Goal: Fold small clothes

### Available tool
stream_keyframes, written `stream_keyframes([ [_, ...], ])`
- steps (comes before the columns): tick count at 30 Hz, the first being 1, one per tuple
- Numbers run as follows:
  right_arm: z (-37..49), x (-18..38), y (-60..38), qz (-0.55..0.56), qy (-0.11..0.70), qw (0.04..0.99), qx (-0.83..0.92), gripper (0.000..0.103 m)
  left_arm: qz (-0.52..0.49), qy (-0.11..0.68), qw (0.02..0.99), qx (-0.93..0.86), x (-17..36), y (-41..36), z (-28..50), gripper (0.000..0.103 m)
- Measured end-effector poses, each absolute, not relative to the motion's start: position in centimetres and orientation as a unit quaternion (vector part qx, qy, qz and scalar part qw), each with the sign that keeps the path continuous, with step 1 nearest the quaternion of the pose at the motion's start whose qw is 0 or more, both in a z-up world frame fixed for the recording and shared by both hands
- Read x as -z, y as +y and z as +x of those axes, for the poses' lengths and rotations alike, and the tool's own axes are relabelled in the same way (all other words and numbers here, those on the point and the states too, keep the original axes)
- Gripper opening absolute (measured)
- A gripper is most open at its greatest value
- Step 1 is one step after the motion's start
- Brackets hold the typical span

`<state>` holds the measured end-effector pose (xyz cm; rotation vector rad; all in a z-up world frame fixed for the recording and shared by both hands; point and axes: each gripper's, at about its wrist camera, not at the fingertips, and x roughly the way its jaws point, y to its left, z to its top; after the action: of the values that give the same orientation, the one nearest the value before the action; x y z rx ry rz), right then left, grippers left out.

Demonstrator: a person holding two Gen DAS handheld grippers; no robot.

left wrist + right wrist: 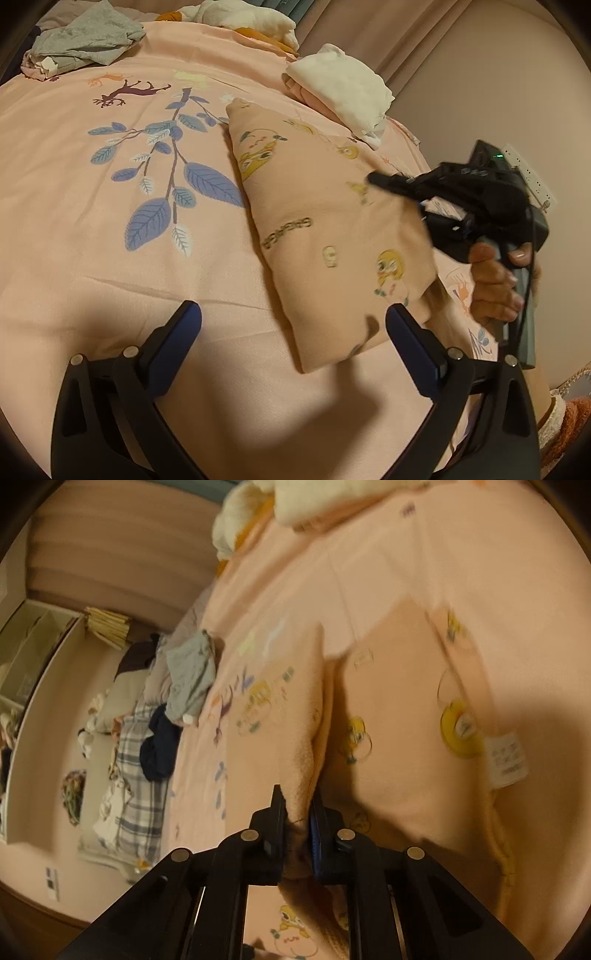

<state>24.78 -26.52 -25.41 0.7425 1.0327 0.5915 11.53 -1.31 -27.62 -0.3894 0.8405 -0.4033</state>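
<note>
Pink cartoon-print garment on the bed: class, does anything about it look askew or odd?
Yes. The pink cartoon-print garment lies diagonally across the bedsheet, one edge lifted and pinched in the right gripper, and its white care label shows, suggesting that part is inside out.

The left gripper (293, 325) has its fingers (410, 334) spread wide, with nothing pressed between them, angled downward. The right gripper (298, 805) is pinched nearly closed on a fold of the pink garment (388, 701). A bare hand (498, 280) grips its handle, fingers wrapped round.
</note>
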Motion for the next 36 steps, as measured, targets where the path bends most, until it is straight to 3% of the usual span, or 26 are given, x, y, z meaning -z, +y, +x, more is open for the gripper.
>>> stream_keyframes([
  [7, 24.2, 22.7, -29.4, 0.289, 0.453, 0.813, -0.226, 0.012, -0.186, 0.401, 0.876, 0.192, 27.6, -1.4, 11.5, 0.100],
  [16, 24.2, 26.6, -32.6, 0.319, 0.491, 0.795, -0.160, 0.013, -0.178, 0.401, 0.879, 0.189, 27.6, -1.6, 11.4, 0.101],
  [22, 21.7, 20.9, -30.4, 0.177, 0.446, 0.873, -0.089, 0.013, -0.173, 0.400, 0.881, 0.186, 27.6, -1.8, 11.4, 0.101],
  [24, 20.4, 20.1, -29.7, 0.176, 0.433, 0.875, -0.126, 0.013, -0.166, 0.402, 0.882, 0.183, 27.6, -2.0, 11.4, 0.101],
  [27, 18.6, 21.3, -28.6, 0.199, 0.454, 0.843, -0.206, 0.013, -0.156, 0.404, 0.884, 0.175, 27.6, -2.4, 11.4, 0.101],
  [30, 17.3, 24.0, -27.8, 0.124, 0.493, 0.850, -0.139, 0.009, -0.152, 0.407, 0.885, 0.170, 27.5, -2.5, 11.3, 0.100],
  [31, 16.9, 24.6, -27.9, 0.123, 0.498, 0.847, -0.139, 0.004, -0.150, 0.409, 0.885, 0.164, 27.4, -2.5, 11.2, 0.097],
  [33, 16.1, 24.6, -28.7, 0.140, 0.492, 0.847, -0.146, 0.003, -0.138, 0.413, 0.889, 0.141, 27.1, -2.6, 10.8, 0.088],
  [35, 15.6, 23.8, -29.1, 0.141, 0.497, 0.844, -0.144, 0.003, -0.112, 0.420, 0.893, 0.118, 26.6, -3.0, 10.6, 0.062],
  [36, 15.4, 23.5, -29.4, 0.137, 0.498, 0.845, -0.139, 0.003, -0.110, 0.423, 0.892, 0.113, 26.2, -3.1, 10.6, 0.056],
])
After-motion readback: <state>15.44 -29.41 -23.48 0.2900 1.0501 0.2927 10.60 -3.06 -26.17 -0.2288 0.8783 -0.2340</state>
